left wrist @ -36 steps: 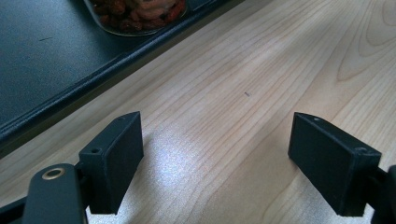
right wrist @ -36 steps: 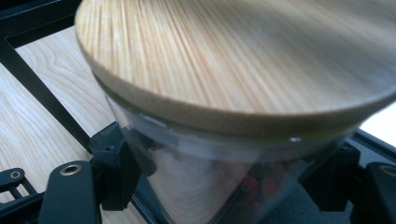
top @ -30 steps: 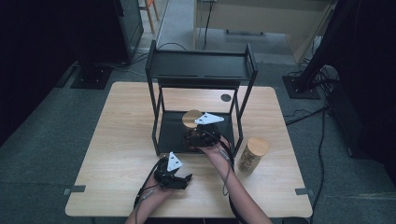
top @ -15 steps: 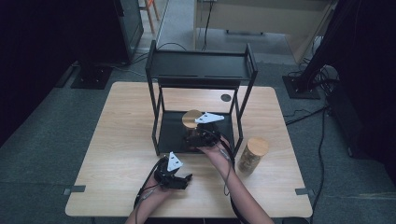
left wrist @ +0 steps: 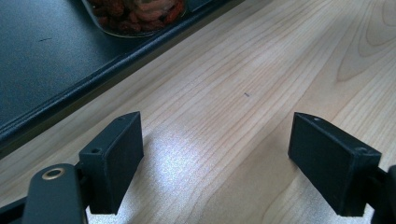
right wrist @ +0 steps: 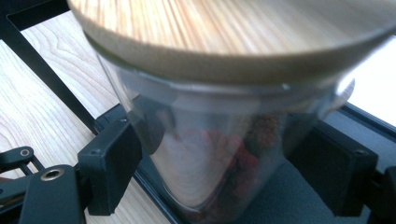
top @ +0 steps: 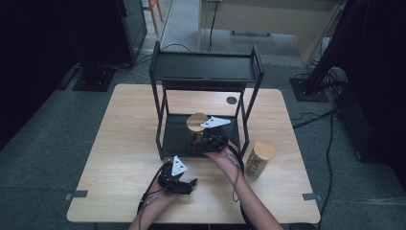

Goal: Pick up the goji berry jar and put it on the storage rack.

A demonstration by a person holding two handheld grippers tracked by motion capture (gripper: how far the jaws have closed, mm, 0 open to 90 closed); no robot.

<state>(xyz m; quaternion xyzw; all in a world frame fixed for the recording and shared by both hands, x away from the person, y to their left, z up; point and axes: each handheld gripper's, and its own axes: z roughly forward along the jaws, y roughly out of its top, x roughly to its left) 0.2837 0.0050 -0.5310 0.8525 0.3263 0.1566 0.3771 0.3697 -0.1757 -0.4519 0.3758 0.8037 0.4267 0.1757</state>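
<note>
A: Anything different from the frame a second back? Hands look parked to me.

B: Yeah, nothing has shifted on the table. The only change is the right gripper [top: 203,142]: its jaws have just been opening, with the jar [right wrist: 219,154] between them.

A: OK, left to right then?

B: Left gripper [top: 184,184] sits low over the bare table [top: 119,158] at the near edge, jaws spread wide, nothing in them. Just beyond it is the black rack [top: 206,72]. The jar stands on the rack's bottom shelf [left wrist: 42,60], wooden lid [top: 196,121] on, reddish stuff inside.

A: Right one got hold of it?

B: Pads flank the glass on both sides, but I can't tell if they press on it. Second jar [top: 258,159] stands on the table right of the rack, apart from both.
</note>
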